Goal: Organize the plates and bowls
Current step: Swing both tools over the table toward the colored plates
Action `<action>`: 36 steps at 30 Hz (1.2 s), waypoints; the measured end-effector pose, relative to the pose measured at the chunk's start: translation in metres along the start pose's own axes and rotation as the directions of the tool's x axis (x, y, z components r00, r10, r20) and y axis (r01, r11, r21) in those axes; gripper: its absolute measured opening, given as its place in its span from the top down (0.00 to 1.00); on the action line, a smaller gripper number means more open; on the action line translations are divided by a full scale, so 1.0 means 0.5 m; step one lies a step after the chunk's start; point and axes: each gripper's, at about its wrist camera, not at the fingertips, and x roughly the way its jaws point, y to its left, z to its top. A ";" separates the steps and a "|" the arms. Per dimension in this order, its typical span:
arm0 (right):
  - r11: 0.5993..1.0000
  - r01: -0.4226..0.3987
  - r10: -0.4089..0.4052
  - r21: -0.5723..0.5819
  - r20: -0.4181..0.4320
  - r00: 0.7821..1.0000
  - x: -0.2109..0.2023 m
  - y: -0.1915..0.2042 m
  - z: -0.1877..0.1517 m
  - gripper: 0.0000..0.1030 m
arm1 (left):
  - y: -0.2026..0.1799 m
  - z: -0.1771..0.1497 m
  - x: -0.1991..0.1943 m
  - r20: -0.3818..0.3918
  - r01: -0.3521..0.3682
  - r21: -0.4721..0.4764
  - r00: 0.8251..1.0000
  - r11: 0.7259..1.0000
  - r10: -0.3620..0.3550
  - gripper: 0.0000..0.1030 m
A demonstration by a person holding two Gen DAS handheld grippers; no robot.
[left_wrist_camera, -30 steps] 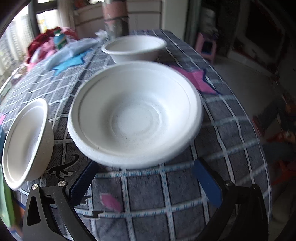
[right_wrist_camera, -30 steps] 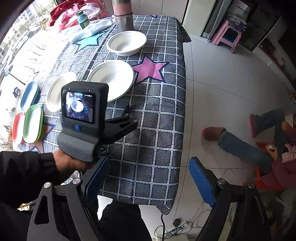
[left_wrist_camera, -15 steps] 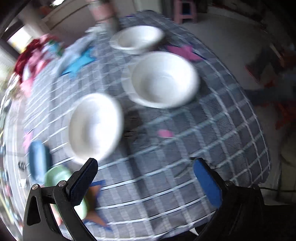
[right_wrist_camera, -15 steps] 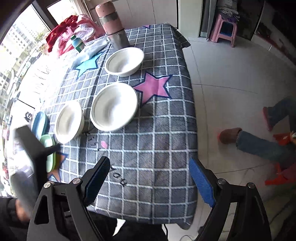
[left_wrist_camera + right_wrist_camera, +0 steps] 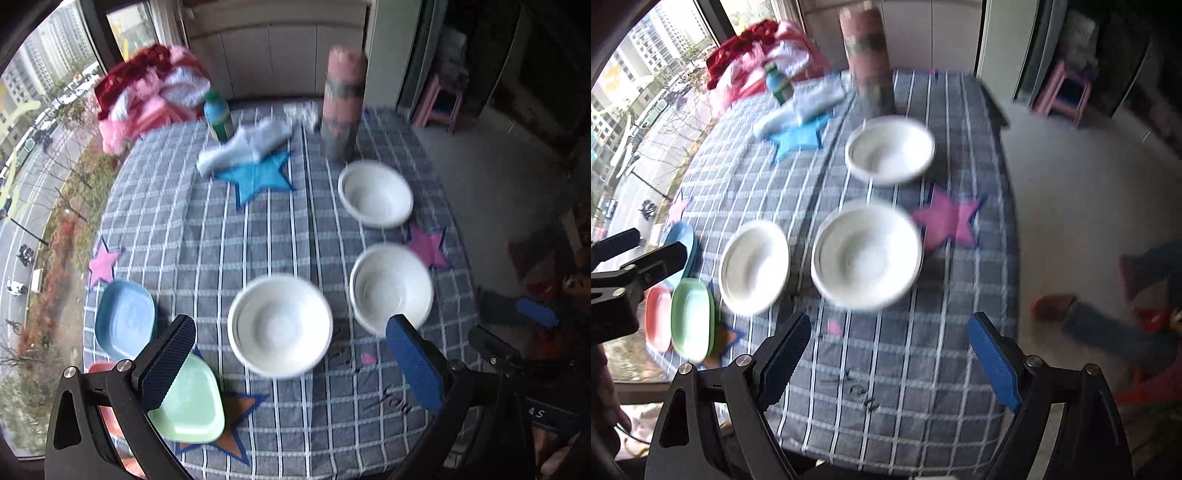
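Three white bowls stand on the checked tablecloth: a near one (image 5: 279, 325) (image 5: 754, 266), a right one (image 5: 390, 287) (image 5: 866, 254) and a far one (image 5: 375, 194) (image 5: 890, 147). A blue plate (image 5: 125, 319), a green plate (image 5: 188, 404) (image 5: 691, 319) and a red plate (image 5: 658, 318) lie at the table's left front. My left gripper (image 5: 291, 365) is open and empty, held above the table's front edge. My right gripper (image 5: 890, 362) is open and empty, also above the front edge.
A tall pink and grey flask (image 5: 341, 105) (image 5: 870, 55), a green-capped bottle (image 5: 218, 116), a pale cloth (image 5: 245, 147) and a heap of red and pink clothes (image 5: 147, 92) sit at the table's far end. A pink stool (image 5: 1067, 92) stands on the floor at right.
Both grippers have drawn back and up from the table. The left view has swung from close on one bowl to the whole table. The views are blurred with motion.
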 end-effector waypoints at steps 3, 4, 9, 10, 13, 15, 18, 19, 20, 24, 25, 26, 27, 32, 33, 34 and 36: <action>0.998 0.055 -0.055 0.003 0.123 0.991 -0.052 0.017 0.035 0.00 | 0.013 0.000 -0.022 0.085 0.001 -0.032 0.996 0.999 0.001 0.00; 0.999 0.044 -0.047 0.018 0.167 0.985 -0.061 0.024 0.040 0.00 | 0.015 -0.002 -0.012 0.061 0.024 -0.022 0.998 0.999 -0.022 0.00; 0.998 -0.017 0.018 0.052 -0.015 1.000 0.013 0.049 0.036 0.00 | 0.045 -0.012 0.055 -0.122 0.039 0.005 0.992 0.999 -0.038 0.00; 0.996 -0.034 0.038 0.082 -0.048 0.998 0.026 0.049 0.032 0.00 | 0.052 -0.013 0.057 -0.126 0.038 0.002 0.991 0.999 -0.038 0.00; 0.993 -0.056 0.066 0.108 -0.100 0.993 0.045 0.051 0.031 0.00 | 0.072 -0.012 0.066 -0.146 0.029 0.003 0.989 1.000 -0.028 0.00; 0.992 -0.045 0.060 0.119 -0.126 0.990 0.054 0.057 0.030 0.00 | 0.082 -0.015 0.073 -0.167 0.032 0.001 0.985 0.999 -0.032 0.00; 0.993 -0.036 0.054 0.115 -0.150 0.987 0.055 0.073 0.031 0.00 | 0.098 -0.018 0.074 -0.171 0.047 -0.008 0.984 0.999 -0.048 0.00; 0.994 -0.031 0.047 0.107 -0.155 0.987 0.056 0.081 0.031 0.00 | 0.102 -0.018 0.073 -0.169 0.043 -0.010 0.985 0.999 -0.044 0.00; 0.995 -0.021 0.037 0.097 -0.161 0.986 0.054 0.087 0.030 0.00 | 0.106 -0.017 0.072 -0.167 0.038 -0.011 0.985 0.999 -0.039 0.00; 0.996 0.034 -0.018 0.082 -0.186 0.982 0.056 0.099 0.030 0.00 | 0.118 -0.018 0.072 -0.171 0.009 0.005 0.985 1.000 -0.008 0.00; 0.996 0.043 -0.026 0.081 -0.198 0.980 0.060 0.102 0.029 0.00 | 0.122 -0.020 0.073 -0.174 -0.002 0.008 0.985 1.000 0.004 0.00; 0.996 0.049 -0.031 0.079 -0.206 0.978 0.062 0.106 0.028 0.00 | 0.127 -0.021 0.074 -0.175 -0.003 0.007 0.984 1.000 0.004 0.00; 0.996 0.054 -0.037 0.075 -0.211 0.977 0.062 0.111 0.027 0.00 | 0.132 -0.023 0.074 -0.174 0.000 0.003 0.985 1.000 0.001 0.00; 0.997 0.071 -0.069 0.003 -0.212 0.975 0.059 0.157 0.024 0.00 | 0.152 -0.027 0.070 -0.164 0.017 -0.009 0.986 1.000 -0.018 0.00; 0.998 0.064 -0.064 -0.005 -0.206 0.977 0.057 0.164 0.023 0.00 | 0.155 -0.028 0.072 -0.167 0.020 -0.012 0.986 1.000 -0.022 0.00; 0.998 0.056 -0.057 -0.009 -0.202 0.978 0.056 0.169 0.022 0.00 | 0.158 -0.029 0.073 -0.170 0.023 -0.015 0.985 1.000 -0.025 0.00; 0.999 0.041 -0.040 0.000 -0.206 0.978 0.058 0.172 0.021 0.00 | 0.166 -0.031 0.075 -0.175 0.026 -0.024 0.984 0.999 -0.030 0.00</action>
